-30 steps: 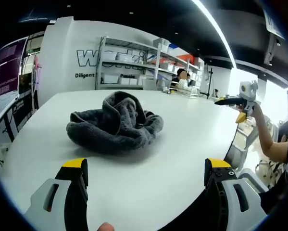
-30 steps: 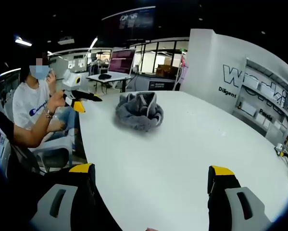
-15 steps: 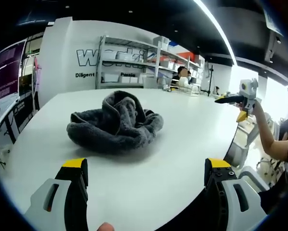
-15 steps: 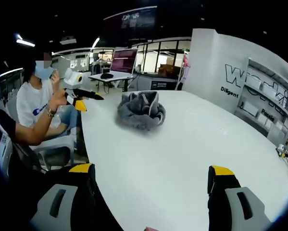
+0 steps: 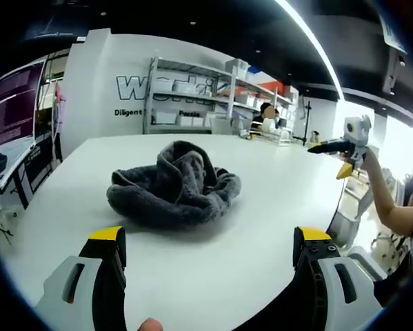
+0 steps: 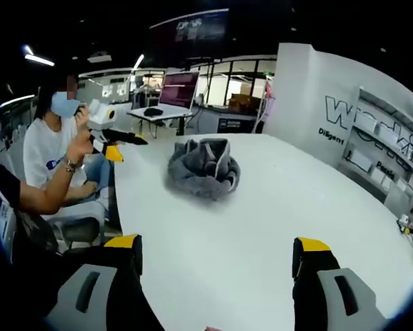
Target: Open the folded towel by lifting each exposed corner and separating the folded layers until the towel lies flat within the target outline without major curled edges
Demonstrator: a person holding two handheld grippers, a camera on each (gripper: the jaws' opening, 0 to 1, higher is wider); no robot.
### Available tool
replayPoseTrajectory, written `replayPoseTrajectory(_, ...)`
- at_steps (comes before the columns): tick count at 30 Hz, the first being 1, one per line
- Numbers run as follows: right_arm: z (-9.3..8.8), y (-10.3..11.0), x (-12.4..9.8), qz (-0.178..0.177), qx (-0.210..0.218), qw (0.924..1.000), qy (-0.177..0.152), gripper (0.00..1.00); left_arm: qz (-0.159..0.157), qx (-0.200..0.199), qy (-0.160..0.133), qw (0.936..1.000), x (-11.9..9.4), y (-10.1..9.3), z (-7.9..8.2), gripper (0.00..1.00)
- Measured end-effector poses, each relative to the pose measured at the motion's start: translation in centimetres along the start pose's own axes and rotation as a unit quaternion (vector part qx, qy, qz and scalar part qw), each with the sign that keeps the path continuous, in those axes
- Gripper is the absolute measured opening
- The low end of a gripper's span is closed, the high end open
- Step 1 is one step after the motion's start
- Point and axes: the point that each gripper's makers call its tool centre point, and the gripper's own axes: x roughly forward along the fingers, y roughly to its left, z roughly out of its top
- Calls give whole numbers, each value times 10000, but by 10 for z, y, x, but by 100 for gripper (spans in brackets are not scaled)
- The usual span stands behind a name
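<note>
Towel: the grey towel (image 5: 174,185) lies bunched in a heap on the white table (image 5: 261,207), well ahead of both grippers
Left gripper (image 5: 209,241): jaws spread wide, holding nothing
Right gripper (image 6: 217,249): jaws wide apart, empty, well short of the towel
Doing it well: likely best to approach low, nip one loose edge only, then lift and draw it outward
Hard to make out: no corner is distinguishable in the crumple; no target outline can be made out on the table

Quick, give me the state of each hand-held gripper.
Left hand-held gripper: open, holding nothing, short of the grey towel.
Right hand-held gripper: open, holding nothing, away from the towel.
</note>
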Motion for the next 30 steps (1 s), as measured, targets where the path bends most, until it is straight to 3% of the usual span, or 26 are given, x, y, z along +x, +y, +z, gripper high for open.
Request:
replayPoseTrajectory(5, 15, 3, 20, 168, -99, 9998, 74, 91, -47, 45, 87, 9999, 1, 1, 0, 100)
replayPoseTrajectory(9, 28, 3, 36, 174, -102, 9998, 52, 90, -91, 65, -14, 9999, 0, -3, 2, 100)
replayPoseTrajectory(10, 33, 0, 43, 208, -64, 9997, 54, 90, -108, 94, -51, 9999, -1, -5, 3, 100)
replayPoseTrajectory(12, 37, -13, 54, -47, 199, 9998, 79, 92, -135, 128, -81, 9998, -2, -5, 2, 100)
replayPoseTrajectory(18, 54, -20, 91, 132, -75, 9998, 106, 86, -158, 152, -53, 9997, -3, -5, 1, 99)
replayPoseTrajectory(26, 68, -14, 138, 337, -88, 9994, 76, 70, -208, 226, 62, 9995, 4, -4, -3, 99)
replayPoseTrajectory(30, 72, -12, 161, 301, -251, 9991, 140, 55, -309, 253, 29, 9992, 8, -10, -1, 99)
